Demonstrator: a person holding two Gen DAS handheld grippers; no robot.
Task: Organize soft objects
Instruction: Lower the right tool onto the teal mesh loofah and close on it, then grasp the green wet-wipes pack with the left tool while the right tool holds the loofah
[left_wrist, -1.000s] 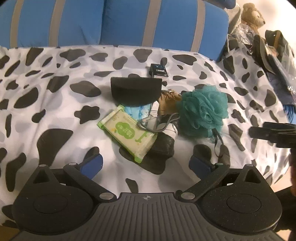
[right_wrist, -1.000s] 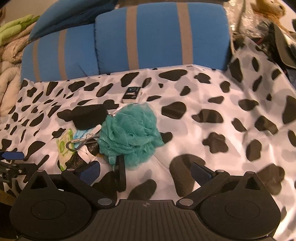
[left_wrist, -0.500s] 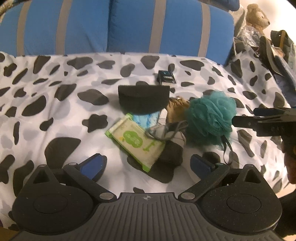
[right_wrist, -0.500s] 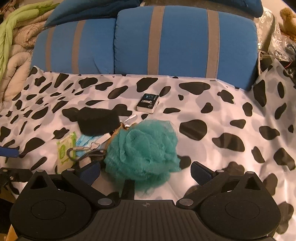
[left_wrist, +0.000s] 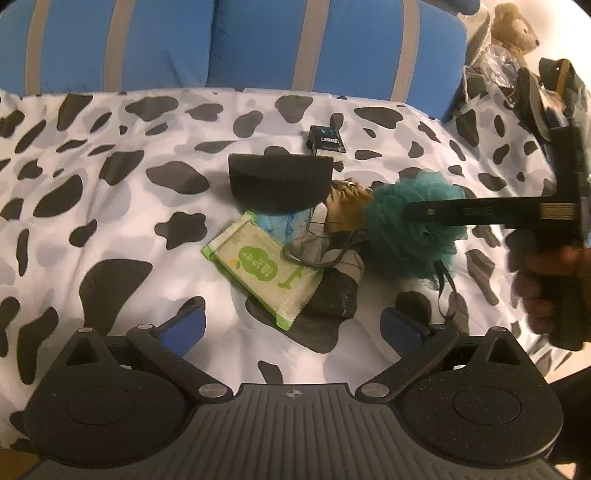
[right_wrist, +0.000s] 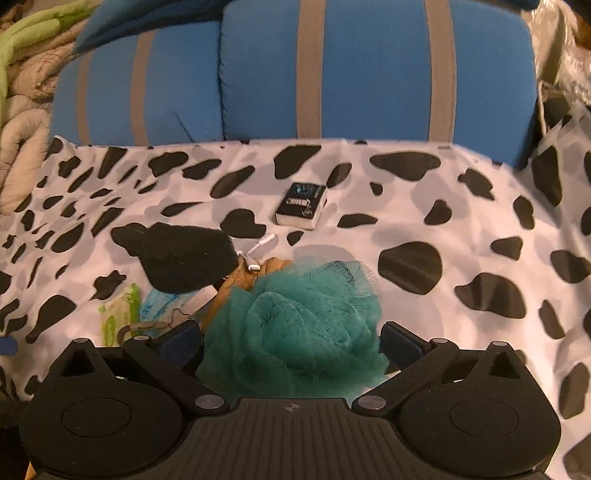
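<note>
Presently, item 1: teal mesh loofah (right_wrist: 295, 328), lying on cow-print sheet (right_wrist: 461, 206) at right end of a small heap. Right gripper (right_wrist: 291, 341) spread wide, fingers either side of the loofah, nothing clamped yet. Left gripper (left_wrist: 291, 325) also wide open, empty, hovering near edge of green wipes packet (left_wrist: 264, 267).

Risks, judged:
- Mesh compresses a lot; shallow bite could pinch only outer frills, so puff slips out on lift.
- Loofah's dark hang cord (left_wrist: 443, 288) trails toward front; may snag neighbouring stuff & drag it along.
- Tan plush bit (left_wrist: 347, 210) & grey strap (left_wrist: 325, 251) touch the loofah; left finger could catch them by accident.

Other heap contents: black foam sponge (left_wrist: 279, 184) at back, blue pack under it, dark pouch beneath wipes. Small black box (right_wrist: 303, 203) sits apart, farther back.

Surface/room: soft, wrinkled bedding, no firm backing. Blue striped cushions (right_wrist: 369, 70) behind; teddy bear (left_wrist: 513, 26) & clutter far right; quilt pile at left.
</note>
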